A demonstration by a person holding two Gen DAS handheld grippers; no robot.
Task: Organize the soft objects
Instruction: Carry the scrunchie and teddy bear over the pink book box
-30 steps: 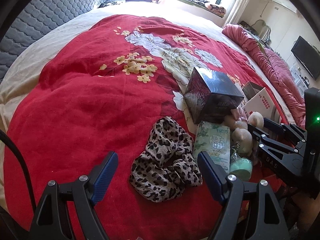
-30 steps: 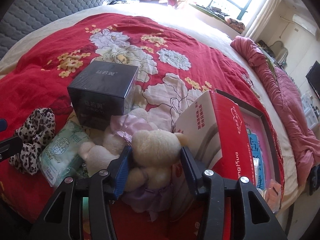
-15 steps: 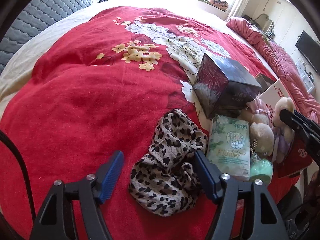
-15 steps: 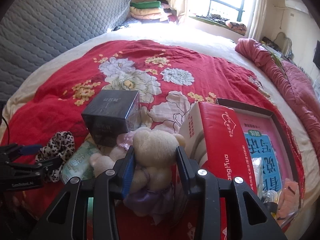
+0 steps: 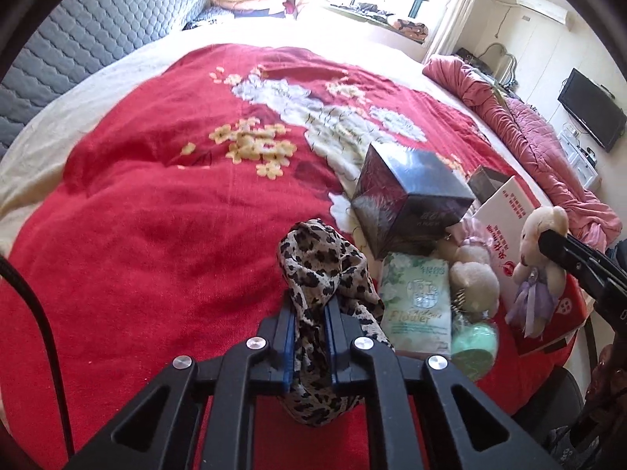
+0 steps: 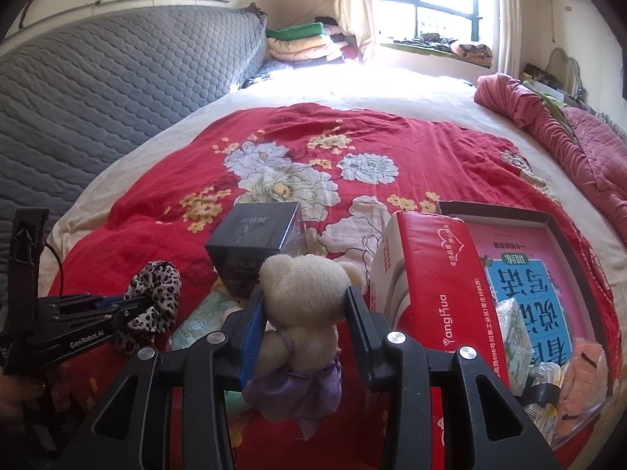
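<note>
A bed [image 6: 411, 86] fills both views, spread with a red flowered blanket [image 5: 156, 215]. Near its lower right side a red carton [image 6: 427, 270] stands on end beside an open box [image 6: 548, 219] that holds a pink book and small packets. A dark cube box [image 5: 411, 196] sits on the blanket just left of the carton, with a green tissue pack [image 5: 417, 301] in front of it and a second small teddy bear [image 5: 472, 274] touching the pack's right edge.

The right gripper [image 6: 305, 309] points down at a slant toward the bed and is clenched on a cream teddy bear [image 6: 305, 286] in a purple skirt, its pads pressing the bear's sides; the bear is raised off the blanket, in front of the carton. The left gripper [image 5: 309, 313] also slants down, low over the blanket left of the tissue pack, and is squeezed tight on a leopard-print cloth [image 5: 317, 262]. The cloth bunches up above the pads, and its lower fold hangs behind them onto the blanket.
</note>
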